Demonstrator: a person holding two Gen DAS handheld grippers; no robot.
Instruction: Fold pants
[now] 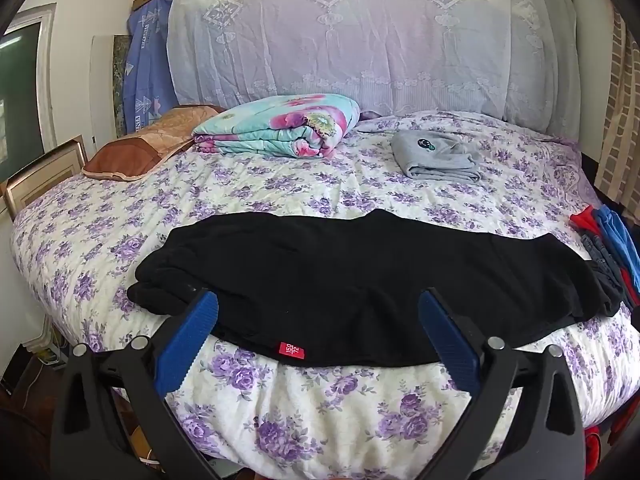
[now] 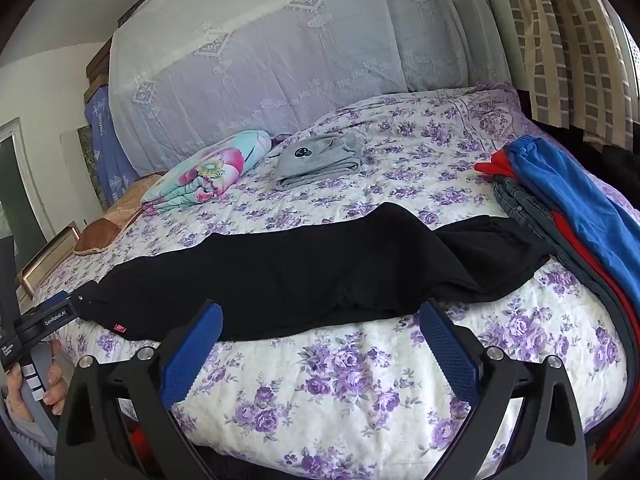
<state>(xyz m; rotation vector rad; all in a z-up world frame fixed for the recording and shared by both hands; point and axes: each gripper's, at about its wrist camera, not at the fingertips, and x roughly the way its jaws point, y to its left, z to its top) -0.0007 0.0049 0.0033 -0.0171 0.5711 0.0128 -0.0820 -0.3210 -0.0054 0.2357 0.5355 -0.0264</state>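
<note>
pants [image 1: 360, 280] lie ahead of both my grippers, long axis running left to right along the near edge of the bed [image 1: 320, 408], already doubled leg on leg by the look of it. my left gripper [image 1: 318, 300] hangs over the cuff half, fingers wide apart, holding nothing. my right gripper [image 2: 322, 308] sits nearer the waistband end, also spread and empty. black fabric looks soft, matte, a bit rumpled; a small red tag [image 1: 291, 350] marks the near hem.
</note>
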